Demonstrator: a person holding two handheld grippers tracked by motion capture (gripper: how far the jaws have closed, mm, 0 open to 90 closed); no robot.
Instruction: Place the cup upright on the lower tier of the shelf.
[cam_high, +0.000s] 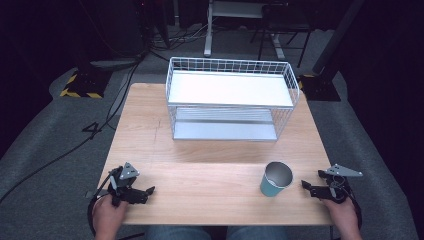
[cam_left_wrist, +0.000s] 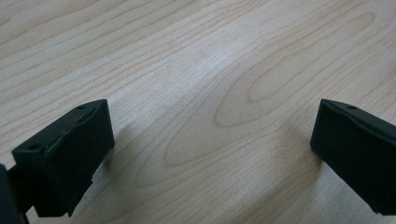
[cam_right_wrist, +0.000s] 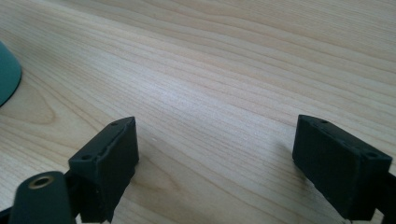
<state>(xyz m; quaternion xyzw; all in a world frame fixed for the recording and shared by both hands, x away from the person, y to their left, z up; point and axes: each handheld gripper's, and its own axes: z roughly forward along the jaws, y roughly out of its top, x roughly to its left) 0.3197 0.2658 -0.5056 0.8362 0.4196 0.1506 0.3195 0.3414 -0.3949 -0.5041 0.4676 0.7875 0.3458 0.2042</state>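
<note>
1. I've got the right gripper (cam_high: 311, 189) resting low at the table's (cam_high: 200, 150) near right edge, jaws apart with bare wood between them.
2. The teal cup (cam_high: 275, 179) stands upright just beside it, mouth up, well in front of the white wire rack (cam_high: 230, 97).
3. To grab it cleanly, I'd square the jaws to the cup's wall, come in level and close gently below the rim.
4. The cup looks thin and tapered, narrower at its base, so it could tip or crush.
5. My left gripper (cam_high: 142, 192) sits spread at the near left edge, nothing held.
</note>
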